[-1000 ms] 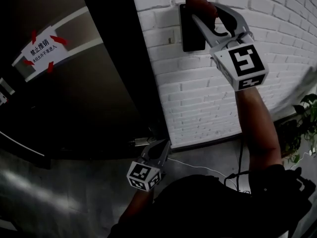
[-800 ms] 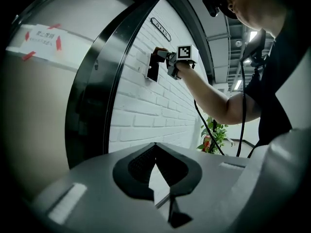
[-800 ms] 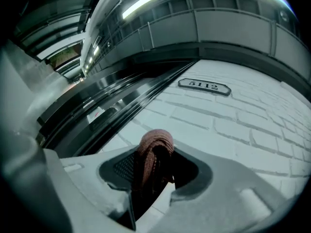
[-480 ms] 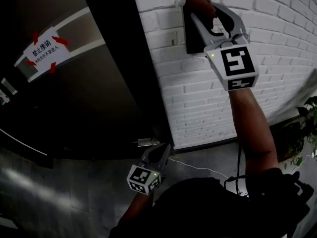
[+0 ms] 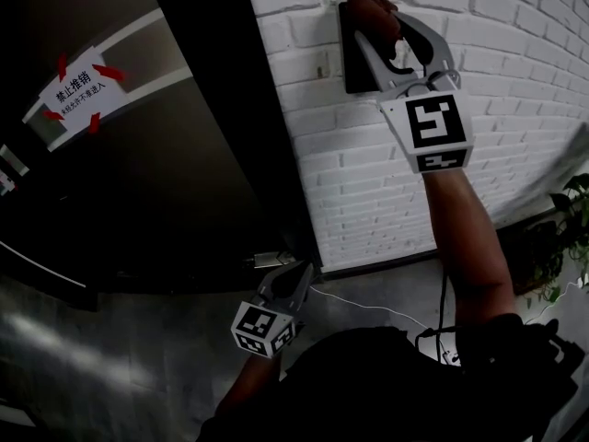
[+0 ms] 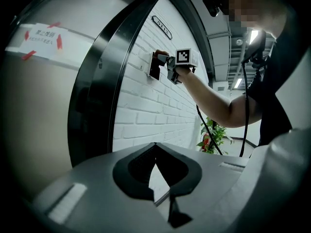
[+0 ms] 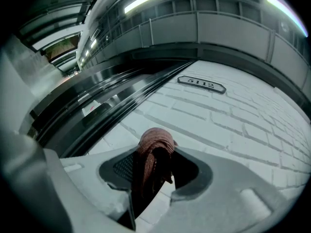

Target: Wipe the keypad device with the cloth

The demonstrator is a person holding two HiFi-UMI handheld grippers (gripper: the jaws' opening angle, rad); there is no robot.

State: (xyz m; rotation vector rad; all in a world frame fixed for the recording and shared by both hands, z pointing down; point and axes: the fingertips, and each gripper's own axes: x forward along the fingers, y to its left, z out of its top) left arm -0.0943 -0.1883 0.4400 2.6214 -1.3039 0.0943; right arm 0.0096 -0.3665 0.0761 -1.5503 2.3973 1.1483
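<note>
Right arm is raised and stretched up to the white brick wall (image 5: 515, 53). The right gripper (image 5: 379, 18) points up at the wall, marker cube facing the head camera. Its jaws are clamped on the cloth (image 5: 370, 9), a reddish-brown bunched wad that sticks out past the tips in the right gripper view (image 7: 154, 147).

The cloth is pressed on the top edge of the keypad device (image 5: 355, 67). The device is a dark, flat, upright rectangular panel mounted on the brick just right of the dark door frame (image 5: 230, 109); its keys can't be made out.

Left arm hangs low by the person's body, and the left gripper (image 5: 293, 274) points toward the foot of the door frame. In the left gripper view its tips meet with nothing between them.

A white notice with red tape (image 5: 78, 90) is on the door, a plant (image 5: 566, 238) stands low at right, and a number plate (image 7: 201, 84) is on the wall.
</note>
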